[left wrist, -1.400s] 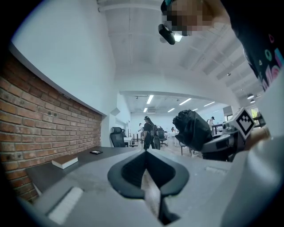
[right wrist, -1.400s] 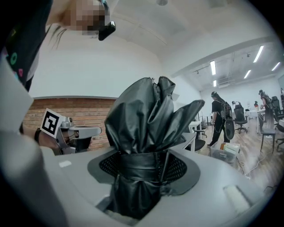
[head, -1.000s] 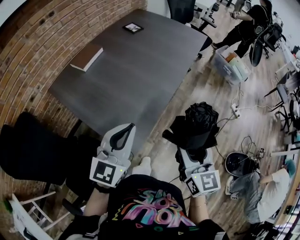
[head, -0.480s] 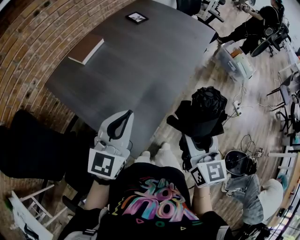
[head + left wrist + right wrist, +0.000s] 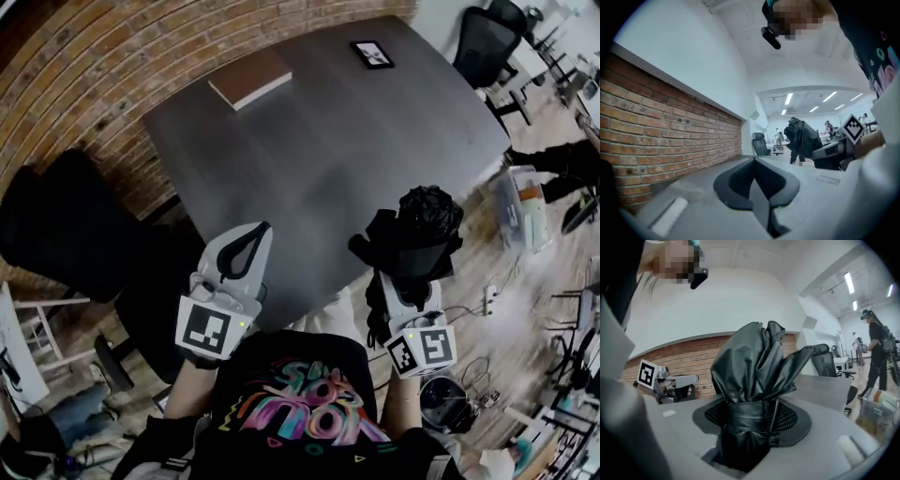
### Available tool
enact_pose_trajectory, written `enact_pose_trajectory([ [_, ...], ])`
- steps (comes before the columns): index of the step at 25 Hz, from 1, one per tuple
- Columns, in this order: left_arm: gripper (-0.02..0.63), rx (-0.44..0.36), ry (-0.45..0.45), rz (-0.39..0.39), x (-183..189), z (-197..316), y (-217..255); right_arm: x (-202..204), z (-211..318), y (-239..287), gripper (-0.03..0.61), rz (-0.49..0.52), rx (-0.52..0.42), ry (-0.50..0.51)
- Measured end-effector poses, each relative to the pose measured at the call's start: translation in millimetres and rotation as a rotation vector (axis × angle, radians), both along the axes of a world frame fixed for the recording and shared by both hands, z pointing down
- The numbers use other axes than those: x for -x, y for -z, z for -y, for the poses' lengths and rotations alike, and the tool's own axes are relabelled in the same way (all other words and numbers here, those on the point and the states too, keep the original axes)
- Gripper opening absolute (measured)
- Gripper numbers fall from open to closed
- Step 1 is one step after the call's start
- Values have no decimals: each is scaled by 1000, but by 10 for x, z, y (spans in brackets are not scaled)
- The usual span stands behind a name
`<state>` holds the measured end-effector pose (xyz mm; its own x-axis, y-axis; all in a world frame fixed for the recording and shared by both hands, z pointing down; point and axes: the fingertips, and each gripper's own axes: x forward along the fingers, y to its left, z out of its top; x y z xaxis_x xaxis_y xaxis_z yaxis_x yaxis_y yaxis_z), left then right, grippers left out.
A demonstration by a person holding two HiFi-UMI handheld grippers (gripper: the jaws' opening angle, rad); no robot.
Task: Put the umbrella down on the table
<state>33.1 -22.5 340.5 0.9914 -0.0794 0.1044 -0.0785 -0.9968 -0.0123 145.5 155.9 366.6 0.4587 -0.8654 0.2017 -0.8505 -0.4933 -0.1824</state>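
A folded black umbrella [image 5: 419, 231] stands upright in my right gripper [image 5: 406, 274], which is shut on its strapped lower part [image 5: 749, 418]. It hangs over the near right edge of the dark grey table [image 5: 328, 141], above the surface. Its crumpled fabric [image 5: 754, 362] fills the middle of the right gripper view. My left gripper [image 5: 255, 234] is shut and holds nothing, level over the table's near edge to the left of the umbrella. The left gripper [image 5: 754, 161] view shows the umbrella [image 5: 802, 138] off to the right.
A brown book [image 5: 248, 84] and a small black-framed card [image 5: 372, 53] lie at the table's far side by the brick wall [image 5: 141, 56]. A black chair [image 5: 56, 234] stands at the left, another chair [image 5: 487, 42] far right. A plastic bin [image 5: 525, 202] sits on the floor.
Both grippers have moved up to the table. The umbrella was out over the floor and now hangs over the table's near right edge. The grip on it is unchanged.
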Motion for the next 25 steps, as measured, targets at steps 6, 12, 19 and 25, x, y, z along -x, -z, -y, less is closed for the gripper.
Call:
enact_pose_trajectory([
  [6,-2,38,283,32,33,438,-110,-552,690,-60,241,11,35,245],
  [12,-2,37,545,58,122,797,-62,-894,1489,-28,241,16,36,487],
  [19,-2,-31,743,36,297,845,69,-936,1855,-14,242,-6,26,693],
  [25,-2,-51,860,33,387,858,82,-942,2087,-52,242,11,29,805],
])
